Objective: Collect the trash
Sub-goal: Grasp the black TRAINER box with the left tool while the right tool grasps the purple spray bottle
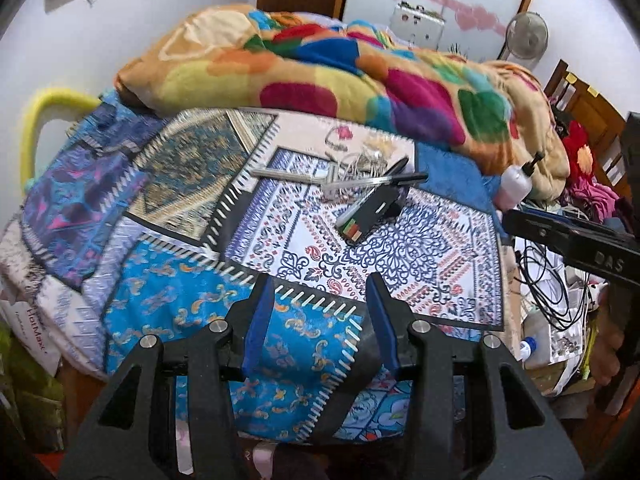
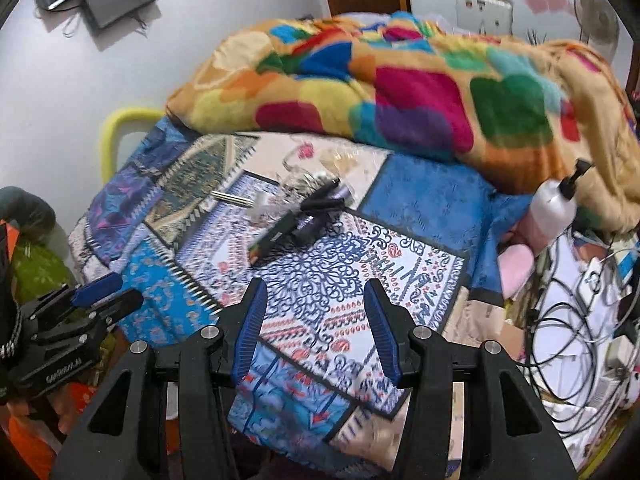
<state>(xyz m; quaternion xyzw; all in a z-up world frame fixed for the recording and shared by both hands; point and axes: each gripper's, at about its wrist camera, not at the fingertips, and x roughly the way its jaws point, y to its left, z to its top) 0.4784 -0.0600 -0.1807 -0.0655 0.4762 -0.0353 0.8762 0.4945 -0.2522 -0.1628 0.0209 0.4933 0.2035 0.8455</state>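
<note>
Left gripper (image 1: 320, 300) hangs with its blue pads parted about halfway, nothing but patterned bedspread (image 1: 168, 312) showing between them, so it carries nothing. Right gripper (image 2: 316, 308) reads the same: jaws half apart, empty, only the blue-and-white print visible in the gap. Both tilt downward at the bed, a sensible stance for picking small things off a soft surface.

Ahead of both, well beyond the fingertips, sits the trash: a small heap in the middle of the spread. Nearest to the left gripper lies a dark flat packet (image 1: 370, 216) with a coloured end, pointing back towards the pads. Behind it pens and a long thin stick (image 1: 288, 176) cross each other, and furthest off is a crumpled clear wrapper (image 1: 360, 160) with some tangle in it; what exactly, I cannot tell. From the right gripper the same pile (image 2: 296, 216) lies ahead and slightly left.

It looks deliberately gathered in one spot, reachable by either hand. I'd judge this the approach, no pick begun.

Further out, a bright blanket (image 1: 320, 68) is bunched behind the heap. To the right a white pump bottle (image 2: 554, 208) leans beside black cables (image 2: 568, 320); those cables could snag a wide reach.
</note>
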